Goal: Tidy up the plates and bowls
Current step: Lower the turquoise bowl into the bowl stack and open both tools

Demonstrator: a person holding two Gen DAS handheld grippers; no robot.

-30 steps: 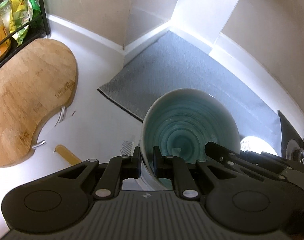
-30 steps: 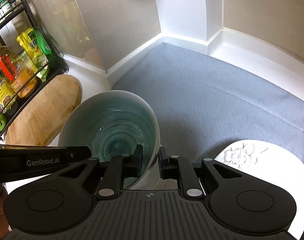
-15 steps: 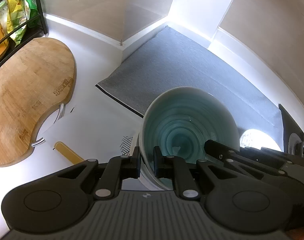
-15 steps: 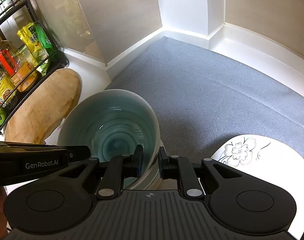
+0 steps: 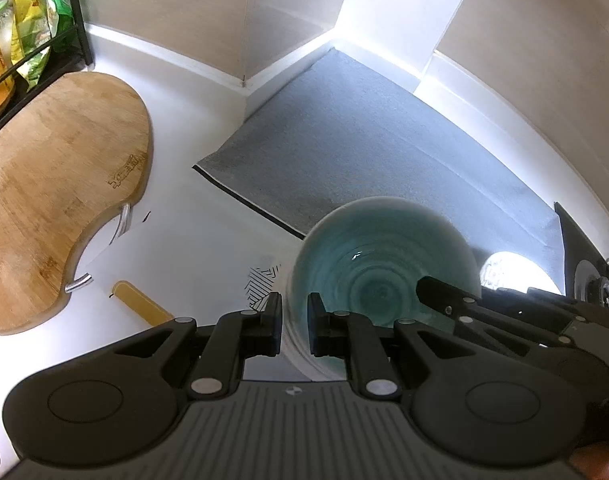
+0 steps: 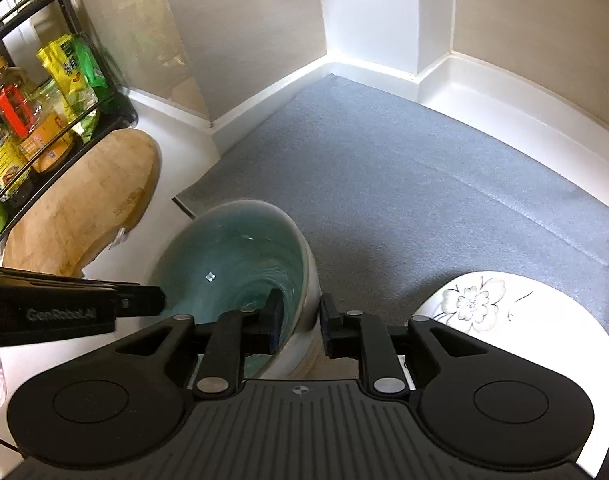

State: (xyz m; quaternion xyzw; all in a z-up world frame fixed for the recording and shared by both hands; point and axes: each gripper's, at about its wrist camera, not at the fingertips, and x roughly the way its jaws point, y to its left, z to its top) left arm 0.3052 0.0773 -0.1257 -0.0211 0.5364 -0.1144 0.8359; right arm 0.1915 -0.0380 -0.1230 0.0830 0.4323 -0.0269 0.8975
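Observation:
A bowl (image 5: 376, 276) with a teal ringed inside and a pale outside sits at the near edge of the grey mat (image 5: 364, 140). Under it shows a white dish with a black hatch pattern (image 5: 264, 284). My left gripper (image 5: 294, 324) is shut on the bowl's near-left rim. My right gripper (image 6: 300, 326) straddles the opposite rim of the bowl (image 6: 232, 264). Its jaws are opening, and a small gap shows beside the outer pad. A white plate with a flower print (image 6: 504, 320) lies to the right on the mat.
A bamboo cutting board (image 5: 52, 184) lies on the white counter to the left, below a black wire rack (image 6: 44, 100) of bottles and packets. A flat yellow piece (image 5: 144, 304) lies near the board. Walls close off the corner behind the mat. A stove edge (image 5: 592, 280) shows at far right.
The right gripper's jaws have spread wider around the bowl's rim. The bowl looks slightly more tipped and blurred. The left gripper keeps its hold.

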